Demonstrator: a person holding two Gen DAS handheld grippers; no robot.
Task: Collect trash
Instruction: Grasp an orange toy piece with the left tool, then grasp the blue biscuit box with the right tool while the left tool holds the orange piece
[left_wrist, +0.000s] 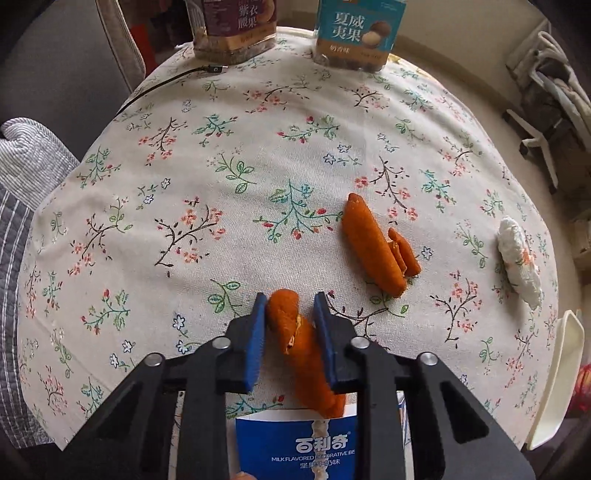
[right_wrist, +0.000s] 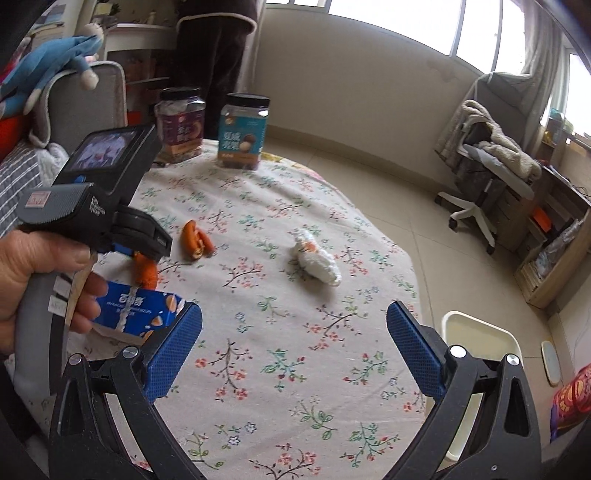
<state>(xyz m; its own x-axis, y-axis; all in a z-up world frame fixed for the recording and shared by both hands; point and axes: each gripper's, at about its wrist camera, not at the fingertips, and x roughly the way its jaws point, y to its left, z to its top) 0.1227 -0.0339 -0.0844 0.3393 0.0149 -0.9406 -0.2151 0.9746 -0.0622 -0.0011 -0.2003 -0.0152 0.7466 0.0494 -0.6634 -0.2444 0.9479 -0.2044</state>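
Note:
An orange peel (left_wrist: 301, 343) lies on the floral tablecloth between the blue pads of my left gripper (left_wrist: 290, 304); the left pad touches it, the right pad stands a little off. It also shows in the right wrist view (right_wrist: 146, 273). A second orange peel (left_wrist: 376, 245) (right_wrist: 197, 240) lies further right. A crumpled white tissue (left_wrist: 519, 264) (right_wrist: 317, 258) lies near the table's right edge. A blue snack box (left_wrist: 299, 443) (right_wrist: 136, 314) lies just below the left gripper. My right gripper (right_wrist: 295, 332) is open wide and empty above the cloth.
Two nut jars (left_wrist: 238, 27) (left_wrist: 356, 33) stand at the table's far edge. A black cable (left_wrist: 166, 83) runs at the far left. A white bin (right_wrist: 480, 350) (left_wrist: 557, 376) stands on the floor by the table's right side. An office chair (right_wrist: 491, 166) is further right.

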